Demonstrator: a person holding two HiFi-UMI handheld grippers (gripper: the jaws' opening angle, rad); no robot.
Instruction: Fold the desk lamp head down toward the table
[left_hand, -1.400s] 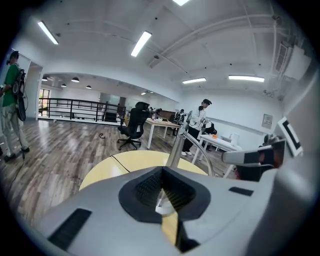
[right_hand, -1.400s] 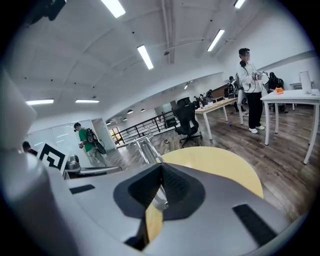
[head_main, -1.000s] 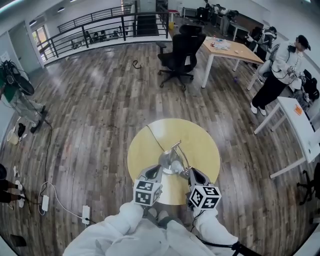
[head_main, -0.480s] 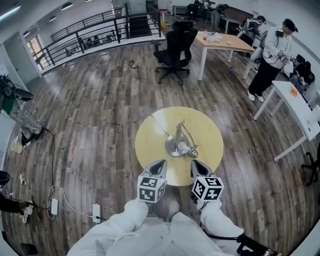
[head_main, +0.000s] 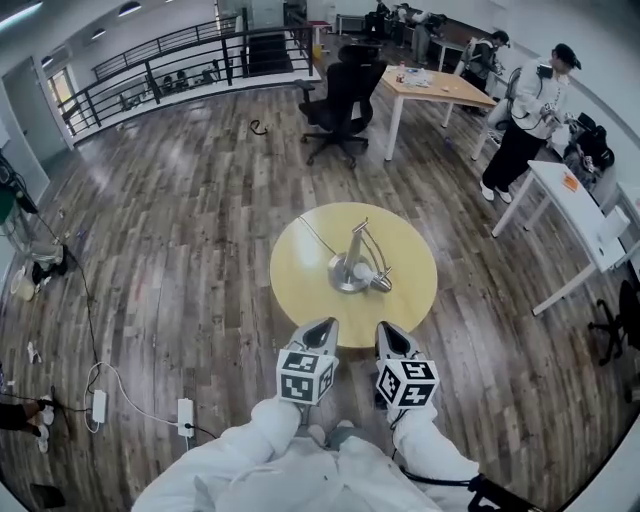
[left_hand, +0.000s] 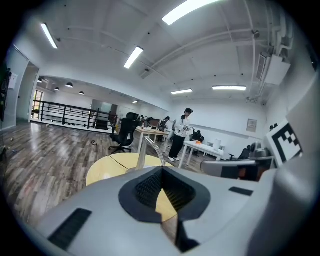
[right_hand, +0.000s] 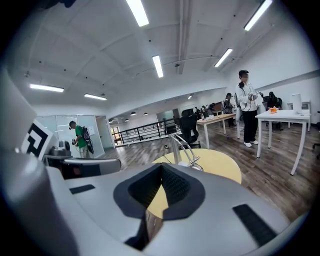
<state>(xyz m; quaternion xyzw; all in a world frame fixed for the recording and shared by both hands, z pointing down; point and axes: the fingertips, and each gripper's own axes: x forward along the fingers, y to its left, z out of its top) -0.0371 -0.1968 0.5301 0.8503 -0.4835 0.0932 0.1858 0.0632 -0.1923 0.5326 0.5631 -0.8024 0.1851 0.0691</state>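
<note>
A silver desk lamp stands on the round yellow table, its arm folded over and its head lying low by the round base. Both grippers are off the table, over the floor at its near edge. My left gripper is shut with nothing in it, and my right gripper is shut and empty too. In the left gripper view the lamp's arm rises beyond the closed jaws. The right gripper view shows the folded lamp on the table ahead.
A black office chair and a wooden desk stand beyond the table. People stand at white desks on the right. A power strip and cables lie on the wood floor at the left. The lamp's cord crosses the tabletop.
Both grippers have pulled back from the lamp's base to the table's near edge and off it. The view has shifted back, and the lamp stays folded on the table.
</note>
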